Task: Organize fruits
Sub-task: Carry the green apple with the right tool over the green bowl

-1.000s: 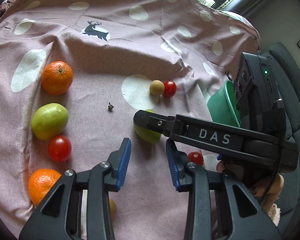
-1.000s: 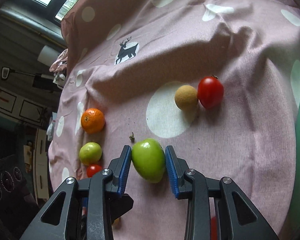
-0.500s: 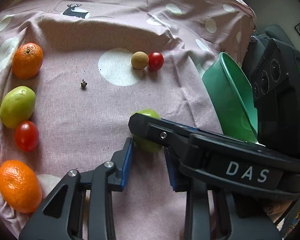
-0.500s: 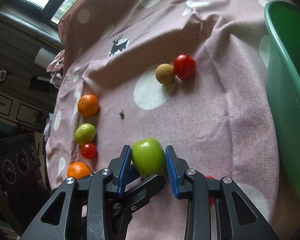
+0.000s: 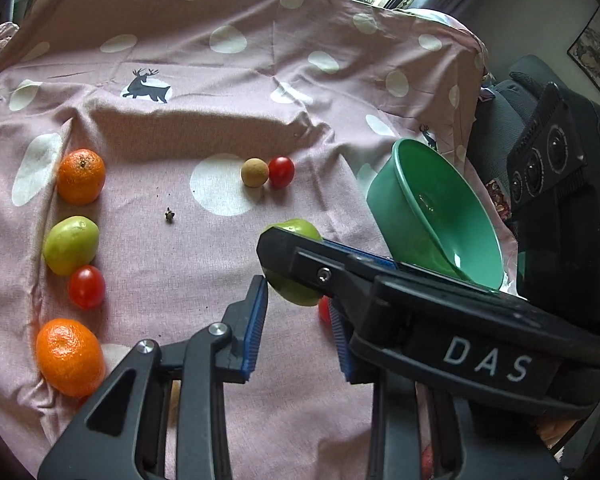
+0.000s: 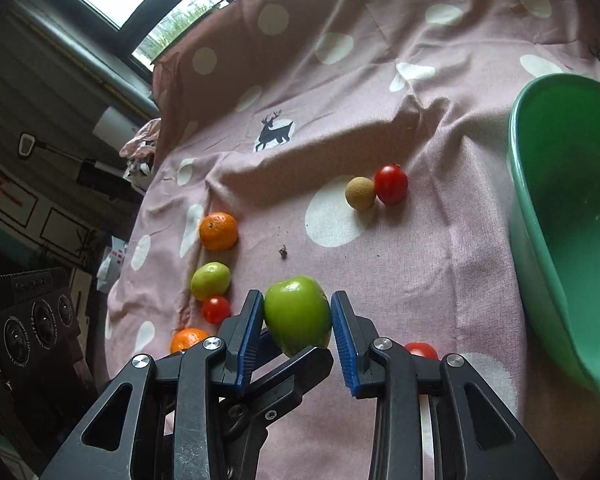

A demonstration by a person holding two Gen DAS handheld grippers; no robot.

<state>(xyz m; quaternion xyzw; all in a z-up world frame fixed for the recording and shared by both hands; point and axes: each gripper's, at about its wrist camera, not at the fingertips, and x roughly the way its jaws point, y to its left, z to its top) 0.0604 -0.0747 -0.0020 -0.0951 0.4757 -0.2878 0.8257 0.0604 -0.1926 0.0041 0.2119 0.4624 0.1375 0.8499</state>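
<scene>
The green fruit sat pinched in the right tool; the left tool was nearly pressed together, gripping nothing.

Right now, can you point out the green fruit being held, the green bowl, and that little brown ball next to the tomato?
Green fruit (image 6: 297, 314): right wrist view, middle of its front skin.
Green bowl (image 6: 572, 240): right wrist view, inner wall.
Brown ball (image 6: 360, 193): right wrist view, its centre.

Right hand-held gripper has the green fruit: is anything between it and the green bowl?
Nothing visible blocks the way. The right hand-held gripper is shut on the green fruit; between it and the green bowl lies only bare pink cloth. A red tomato sits low beside the gripper, off the path.
</scene>
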